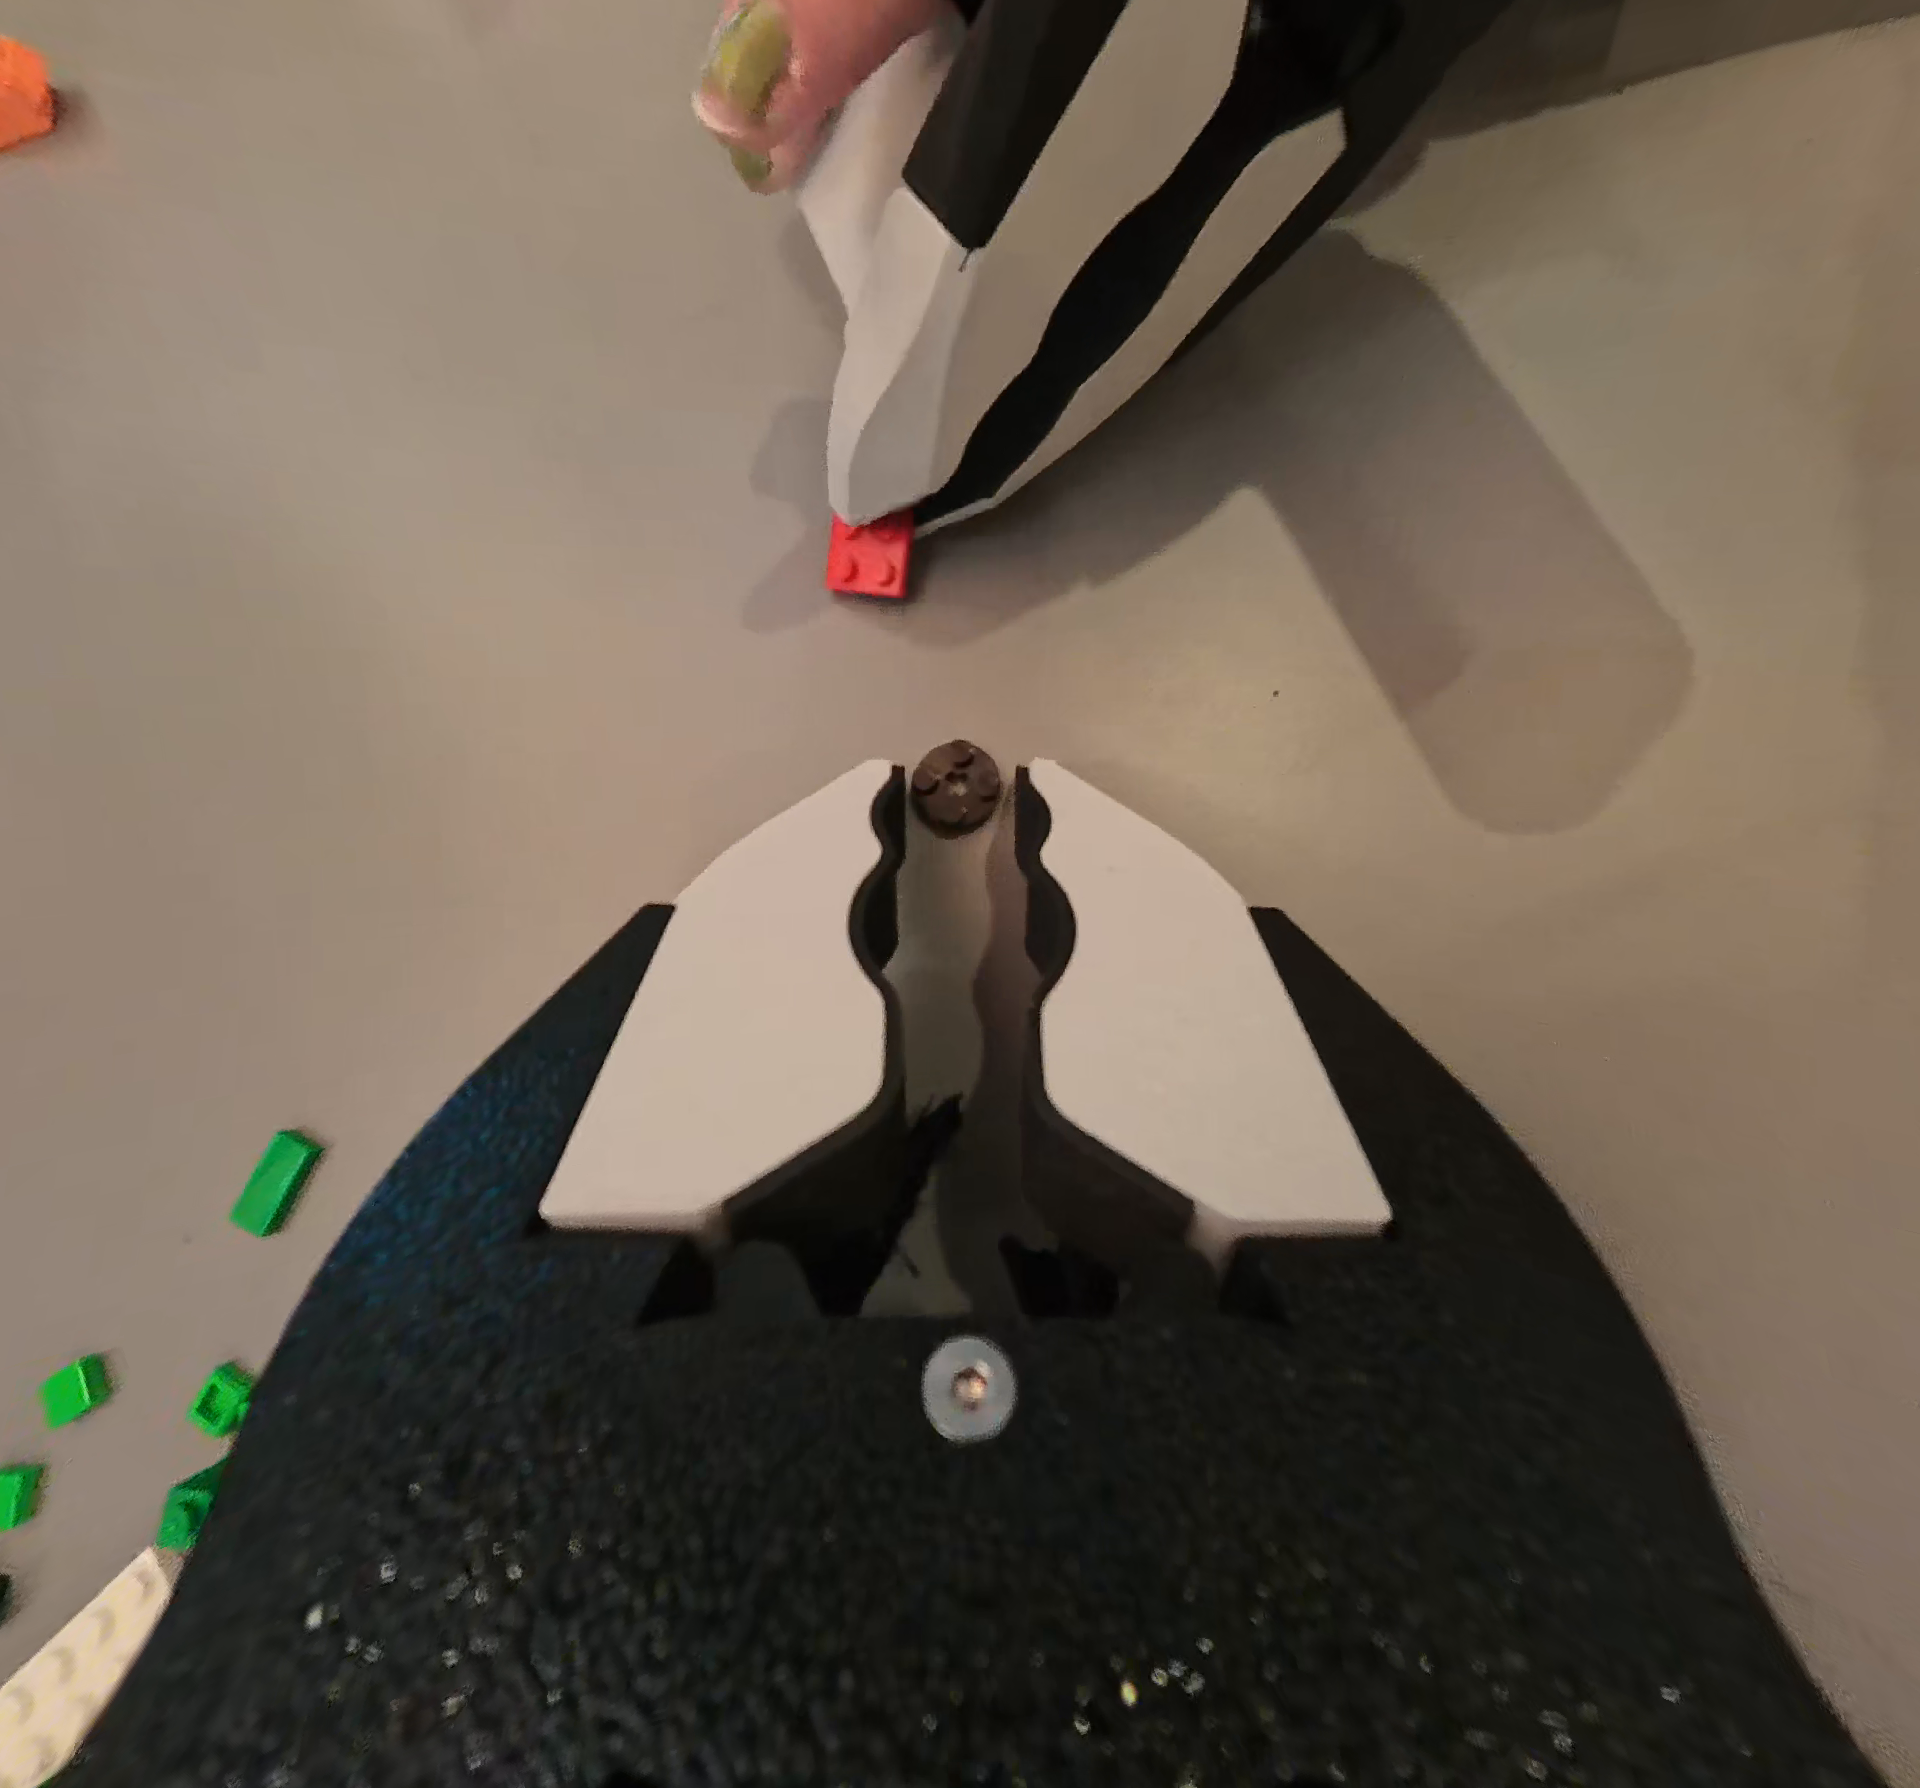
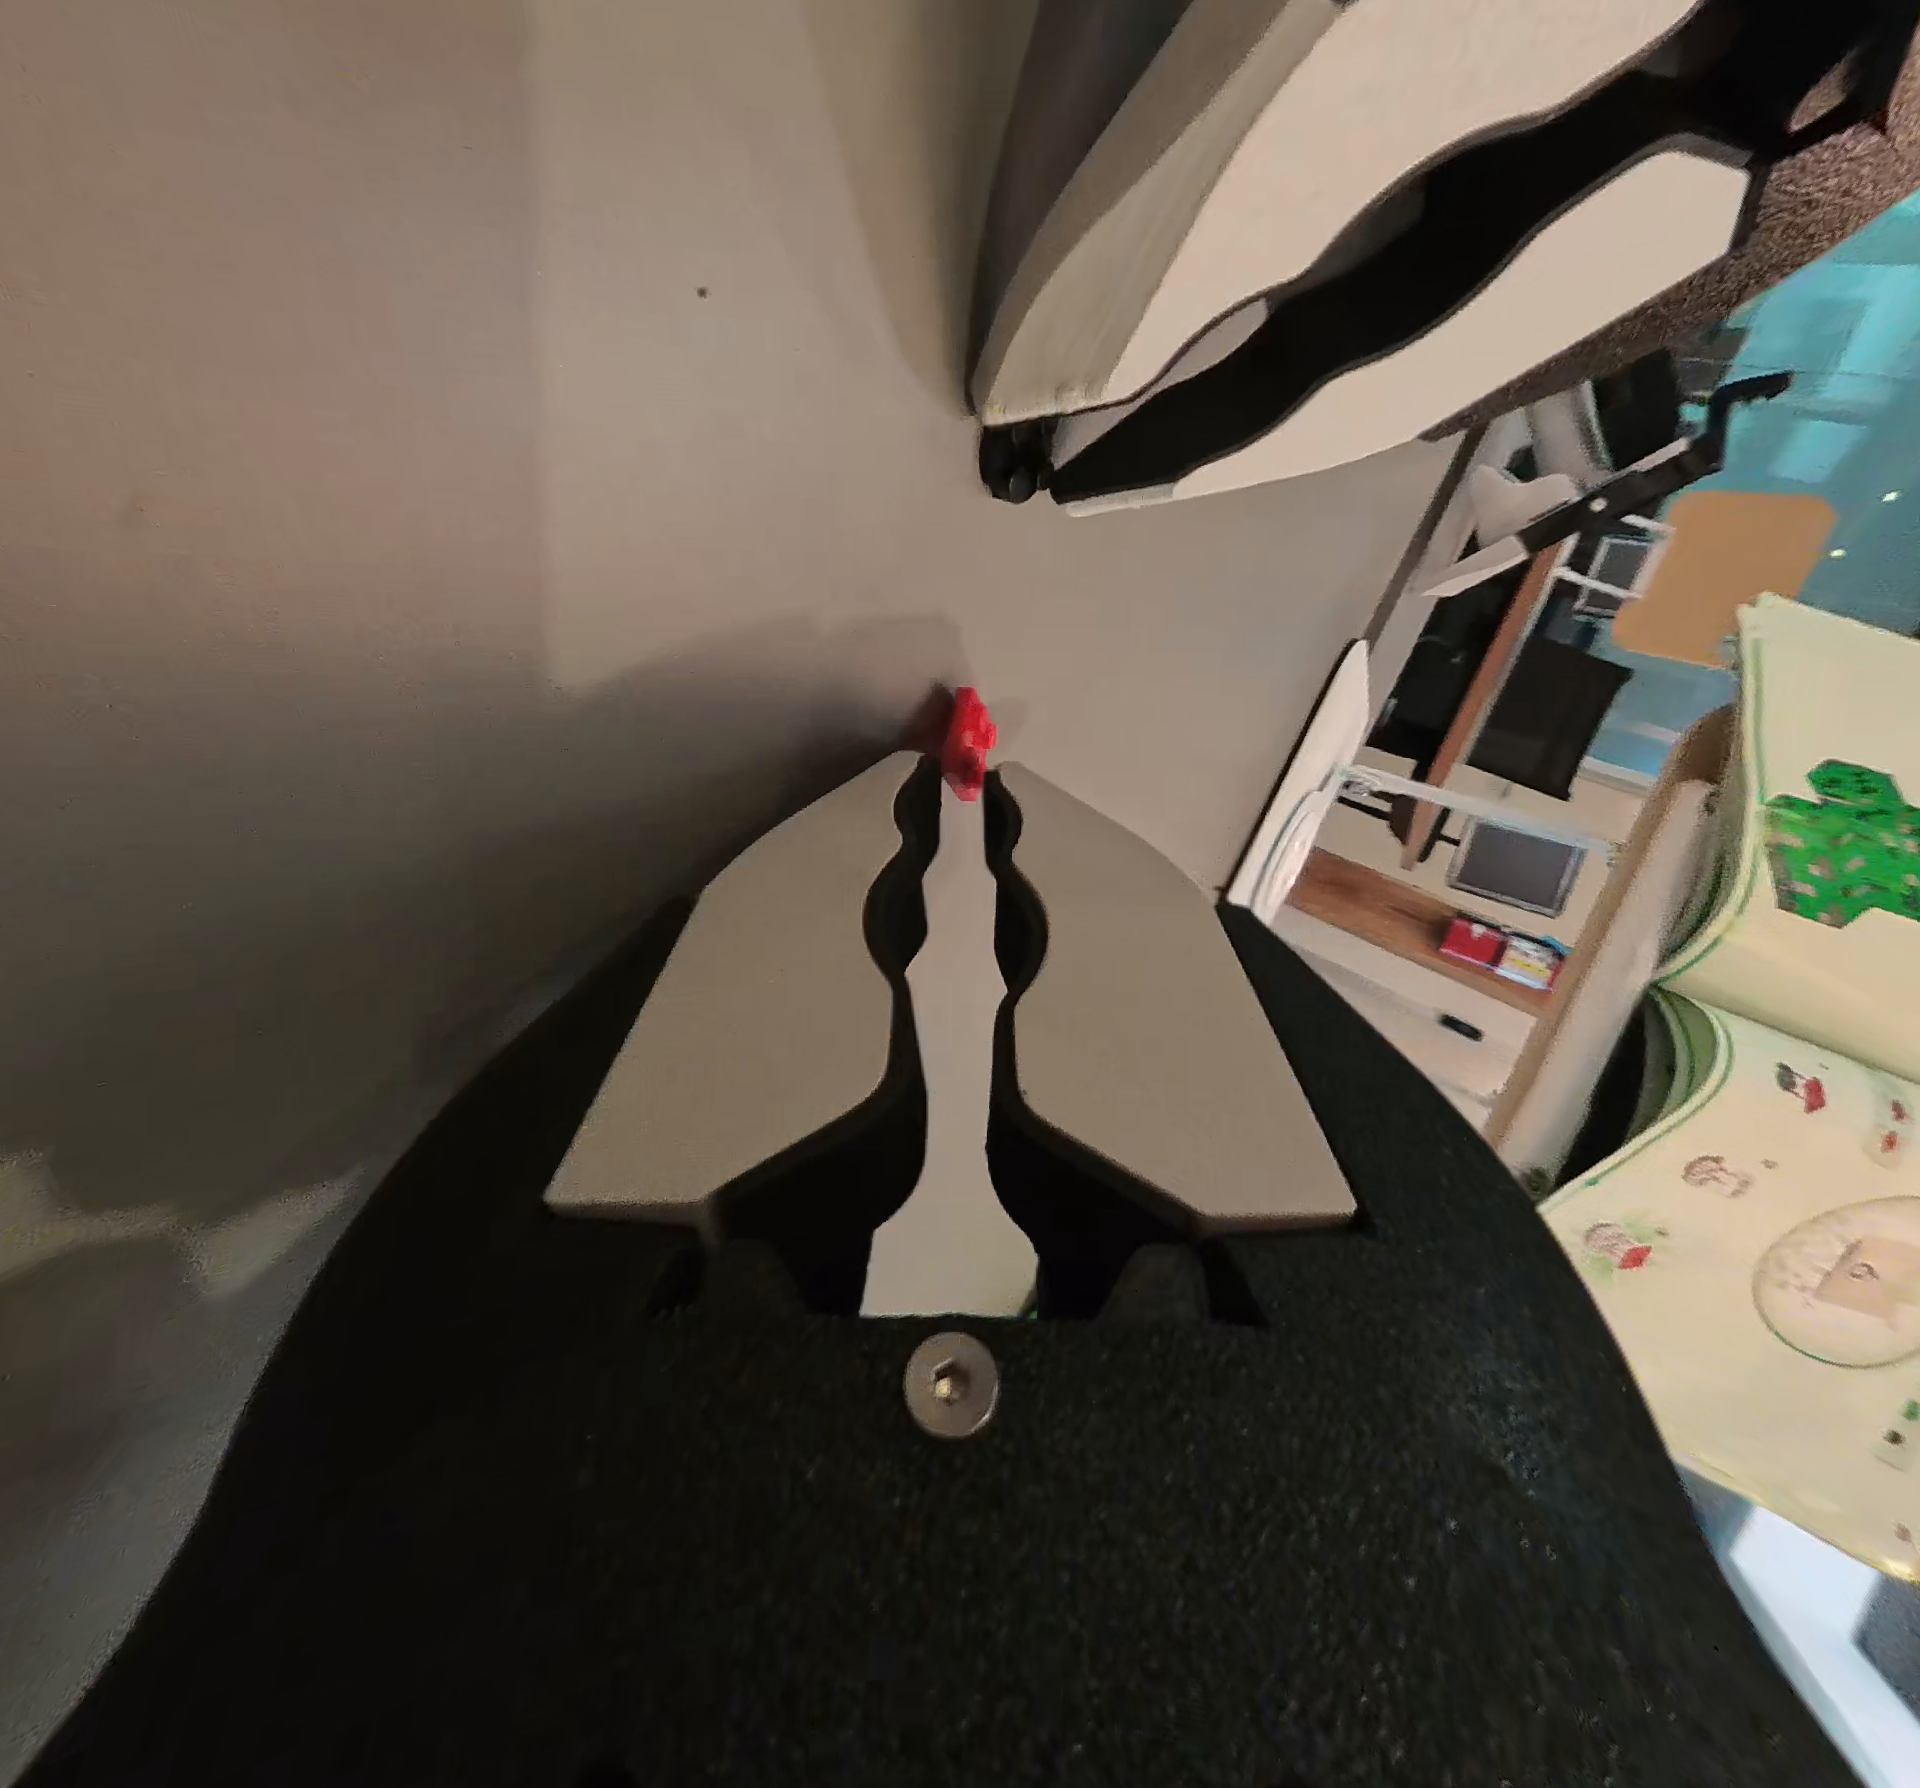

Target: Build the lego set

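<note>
Left tool (image 1: 956, 782) pinching dark round stud piece (image 1: 956, 790) at tips. Right tool (image 2: 951, 777) clamped on red plate (image 2: 968, 736), mid-counter (image 1: 416, 595). Green bricks (image 1: 275, 1182) toward near-left edge.

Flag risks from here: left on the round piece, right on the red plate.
1. The red plate sits only at the very tips of the right gripper, tilted; it could twist or pop out under pressing force.
2. The dark round piece is likewise at the tip of the left gripper, so it may slip.
3. Both pieces are tiny, and the right view is blurred, so stud alignment is hard to confirm.
</note>
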Demonstrator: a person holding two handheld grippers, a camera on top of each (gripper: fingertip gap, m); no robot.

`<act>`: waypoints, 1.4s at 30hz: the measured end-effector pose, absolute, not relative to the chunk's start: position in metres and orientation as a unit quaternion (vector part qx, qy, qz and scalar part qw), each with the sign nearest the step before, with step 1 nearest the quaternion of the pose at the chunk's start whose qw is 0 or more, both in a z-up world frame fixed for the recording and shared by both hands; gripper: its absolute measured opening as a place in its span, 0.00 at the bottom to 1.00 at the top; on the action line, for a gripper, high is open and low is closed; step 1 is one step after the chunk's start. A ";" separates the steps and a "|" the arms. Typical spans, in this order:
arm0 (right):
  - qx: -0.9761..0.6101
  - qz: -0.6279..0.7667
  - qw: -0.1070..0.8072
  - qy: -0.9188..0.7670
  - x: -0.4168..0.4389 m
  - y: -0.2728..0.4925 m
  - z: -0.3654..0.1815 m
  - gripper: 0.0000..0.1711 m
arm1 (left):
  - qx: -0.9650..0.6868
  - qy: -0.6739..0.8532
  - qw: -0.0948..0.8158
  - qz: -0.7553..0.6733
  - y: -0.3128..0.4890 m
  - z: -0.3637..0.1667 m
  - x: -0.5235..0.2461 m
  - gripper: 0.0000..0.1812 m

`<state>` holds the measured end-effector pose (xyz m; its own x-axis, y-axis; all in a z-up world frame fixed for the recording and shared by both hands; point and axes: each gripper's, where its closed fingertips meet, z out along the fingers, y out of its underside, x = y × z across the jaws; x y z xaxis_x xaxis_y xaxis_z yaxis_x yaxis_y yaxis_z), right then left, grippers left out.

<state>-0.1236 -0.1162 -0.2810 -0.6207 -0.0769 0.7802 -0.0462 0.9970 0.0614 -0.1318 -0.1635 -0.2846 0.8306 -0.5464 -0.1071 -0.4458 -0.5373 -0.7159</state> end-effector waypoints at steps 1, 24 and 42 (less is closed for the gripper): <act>0.027 -0.018 0.428 -0.903 -0.122 -0.116 -0.280 0.06 | -0.874 0.284 0.389 -0.064 -0.163 -0.285 -0.132 0.11; 0.013 0.179 0.479 -0.859 -0.126 -0.172 -0.255 0.11 | -0.843 0.215 0.427 -0.245 -0.168 -0.260 -0.132 0.08; -0.013 0.081 0.594 -0.801 -0.149 -0.145 -0.236 0.02 | -0.807 0.231 0.528 -0.130 -0.154 -0.244 -0.132 0.22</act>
